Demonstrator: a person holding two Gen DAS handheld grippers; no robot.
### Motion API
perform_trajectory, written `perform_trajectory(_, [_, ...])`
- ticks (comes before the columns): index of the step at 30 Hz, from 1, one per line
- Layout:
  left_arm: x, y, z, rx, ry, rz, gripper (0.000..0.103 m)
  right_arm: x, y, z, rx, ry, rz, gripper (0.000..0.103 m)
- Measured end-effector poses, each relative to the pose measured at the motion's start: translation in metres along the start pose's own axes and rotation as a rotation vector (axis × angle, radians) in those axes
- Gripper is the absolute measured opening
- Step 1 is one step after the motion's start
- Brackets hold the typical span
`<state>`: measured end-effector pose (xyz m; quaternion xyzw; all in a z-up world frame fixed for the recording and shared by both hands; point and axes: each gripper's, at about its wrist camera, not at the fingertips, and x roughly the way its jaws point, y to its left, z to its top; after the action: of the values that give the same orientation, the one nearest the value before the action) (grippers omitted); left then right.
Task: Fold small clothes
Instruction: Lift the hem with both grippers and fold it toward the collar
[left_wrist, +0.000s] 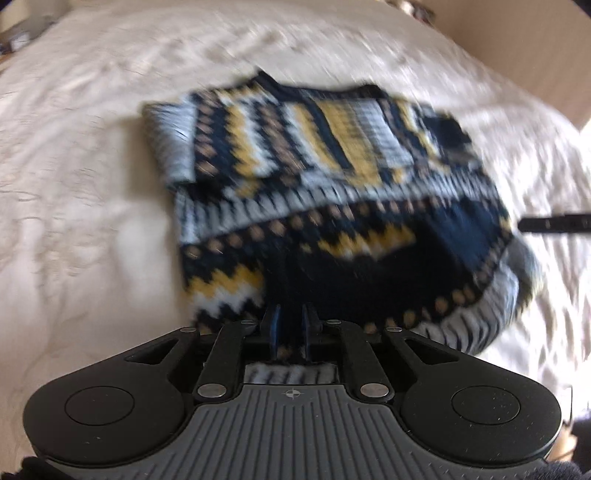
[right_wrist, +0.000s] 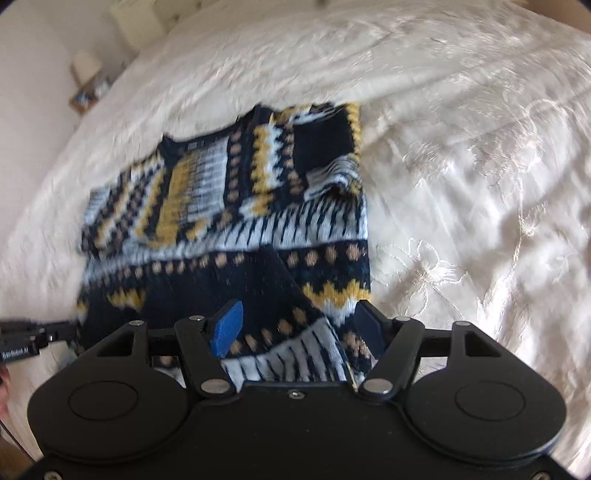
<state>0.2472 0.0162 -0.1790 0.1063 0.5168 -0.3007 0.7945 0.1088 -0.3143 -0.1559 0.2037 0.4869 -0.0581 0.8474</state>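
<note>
Item: my left gripper (left_wrist: 291, 328), jaws nearly together, pinching the knit sweater (left_wrist: 332, 184) hem, as far as blur allows. My right gripper (right_wrist: 299, 325), jaws spread, hem lying loose between. Sweater partly folded on cream bedspread (right_wrist: 480, 184).

A home bedroom, by the look; wide bed under a cream embroidered bedspread (right_wrist: 461, 166); beyond the bed's far corner, a small table with a pale lamp (right_wrist: 86, 66); plain light wall (right_wrist: 33, 55) behind that.
</note>
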Motion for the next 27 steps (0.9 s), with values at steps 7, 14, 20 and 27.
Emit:
perform_trajectory(7, [0.015,0.008,0.001,-0.049,0.026,0.058,0.018,0.008,0.013,0.004,-0.074,0.006,0.012,0.07])
perform_trajectory(14, [0.027,0.012,0.0,-0.073,0.073,-0.002,0.033,0.034,0.011,0.015,-0.132,0.073,0.055,0.07])
perform_trajectory(20, [0.037,0.008,0.005,-0.089,0.103,-0.07,0.066,0.05,0.013,0.017,-0.198,0.121,0.118,0.071])
perform_trajectory(27, [0.039,0.001,0.01,-0.05,0.093,-0.052,0.044,0.057,0.011,0.023,-0.188,0.149,0.158,0.068])
